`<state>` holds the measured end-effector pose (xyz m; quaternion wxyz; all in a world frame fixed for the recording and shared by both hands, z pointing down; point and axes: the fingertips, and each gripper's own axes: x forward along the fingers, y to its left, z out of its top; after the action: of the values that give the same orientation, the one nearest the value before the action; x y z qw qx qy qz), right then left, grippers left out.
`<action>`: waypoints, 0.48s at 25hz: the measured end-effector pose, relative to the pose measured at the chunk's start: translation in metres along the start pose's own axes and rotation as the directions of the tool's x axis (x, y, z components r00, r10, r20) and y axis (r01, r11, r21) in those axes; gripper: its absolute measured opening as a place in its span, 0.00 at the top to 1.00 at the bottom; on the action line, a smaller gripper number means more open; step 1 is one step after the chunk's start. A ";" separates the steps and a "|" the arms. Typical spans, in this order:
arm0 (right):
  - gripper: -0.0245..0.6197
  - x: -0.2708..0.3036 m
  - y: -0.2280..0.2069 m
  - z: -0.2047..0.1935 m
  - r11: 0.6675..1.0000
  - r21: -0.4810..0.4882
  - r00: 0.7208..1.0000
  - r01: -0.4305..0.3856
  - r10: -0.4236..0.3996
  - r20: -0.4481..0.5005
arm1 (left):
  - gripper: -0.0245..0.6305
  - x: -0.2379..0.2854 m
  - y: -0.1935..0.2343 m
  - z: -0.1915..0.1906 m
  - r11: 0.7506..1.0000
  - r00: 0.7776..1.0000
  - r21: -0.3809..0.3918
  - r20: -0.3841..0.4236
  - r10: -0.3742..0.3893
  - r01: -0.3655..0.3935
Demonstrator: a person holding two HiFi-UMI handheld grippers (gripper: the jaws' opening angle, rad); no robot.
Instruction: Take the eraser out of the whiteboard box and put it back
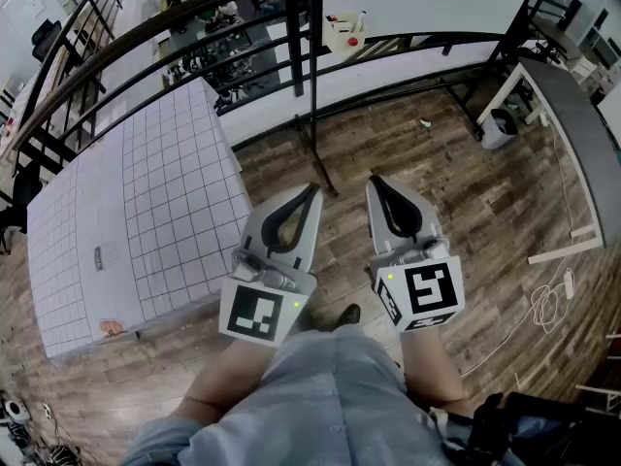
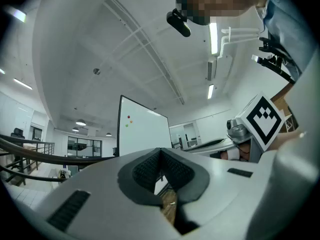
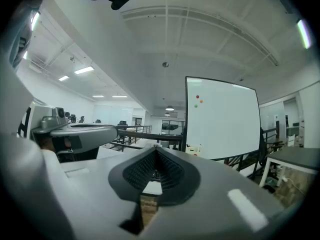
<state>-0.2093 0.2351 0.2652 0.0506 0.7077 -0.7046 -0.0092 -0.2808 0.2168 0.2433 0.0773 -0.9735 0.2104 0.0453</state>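
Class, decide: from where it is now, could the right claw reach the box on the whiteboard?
Probably not yet: the right claw, shut, is held near the person, well short of the box. Bare floor lies between, so stepping forward should do.

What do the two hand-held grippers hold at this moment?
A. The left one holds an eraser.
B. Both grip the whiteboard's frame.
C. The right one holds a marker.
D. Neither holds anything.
D: the left hand-held gripper and the right hand-held gripper each have their jaws closed tip to tip with nothing between them, in the air apart from the whiteboard.
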 end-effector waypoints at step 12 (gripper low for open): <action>0.96 -0.022 -0.029 -0.002 1.000 0.024 1.000 -0.002 0.001 0.021 | 0.96 0.019 -0.035 0.002 1.000 1.000 0.017 -0.014 -0.015 0.015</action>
<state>-0.1802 0.2569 0.2636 0.0348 0.7076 -0.7058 -0.0080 -0.2490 0.2408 0.2441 0.0844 -0.9747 0.2039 0.0362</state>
